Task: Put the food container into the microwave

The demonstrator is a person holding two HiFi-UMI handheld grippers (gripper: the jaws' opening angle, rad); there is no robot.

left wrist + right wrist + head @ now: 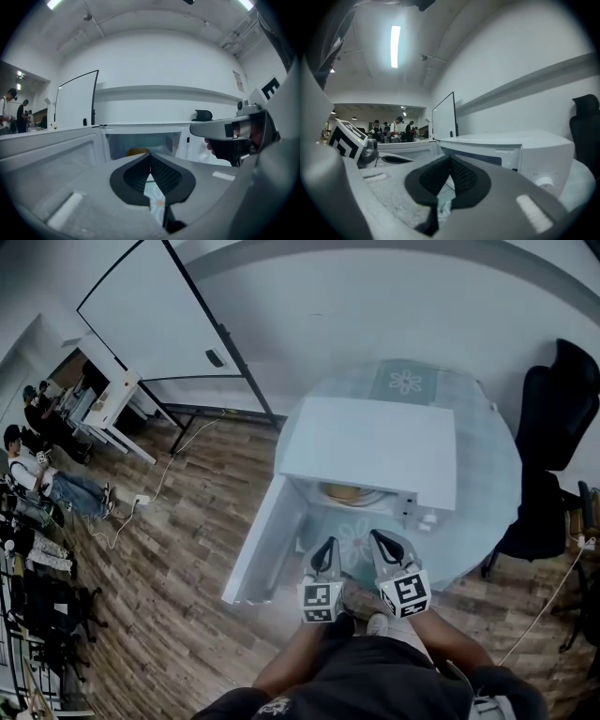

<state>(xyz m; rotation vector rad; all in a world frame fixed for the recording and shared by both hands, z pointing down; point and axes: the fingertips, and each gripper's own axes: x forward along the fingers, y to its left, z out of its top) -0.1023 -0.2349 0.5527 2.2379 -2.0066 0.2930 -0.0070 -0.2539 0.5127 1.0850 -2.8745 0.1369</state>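
So the white box-shaped microwave [375, 451] sits on a round, pale blue-green glass-topped table [487, 493]. Its white door [261, 545] is swung wide open on the left and sticks out past the table's near edge, hanging over the brown wood-plank floor [187, 549]. In front of the open cavity there's a strip of bare tabletop with a flower-print mat [354, 545], and both grippers hover over that strip, side by side and close to each other. Two black office chairs [558, 418] crowd the table's right rim. A big white board on a black stand [150, 310] is off at the back left, well apart from the table, and there's plenty of open floor on that side.

Left gripper [325, 549]: the black ribbed pads are pressed together at the tips and there's nothing between them. It points straight at the cavity. Right gripper [378, 540]: same deal, pads meeting at the tips with nothing in them, and its view looks along the microwave's front right corner.

The tan, round food container [349, 491] is already inside the microwave, sitting in the cavity just behind the opening, with neither gripper touching it. The microwave's top hides most of it from above, and I can't tell what's in it.
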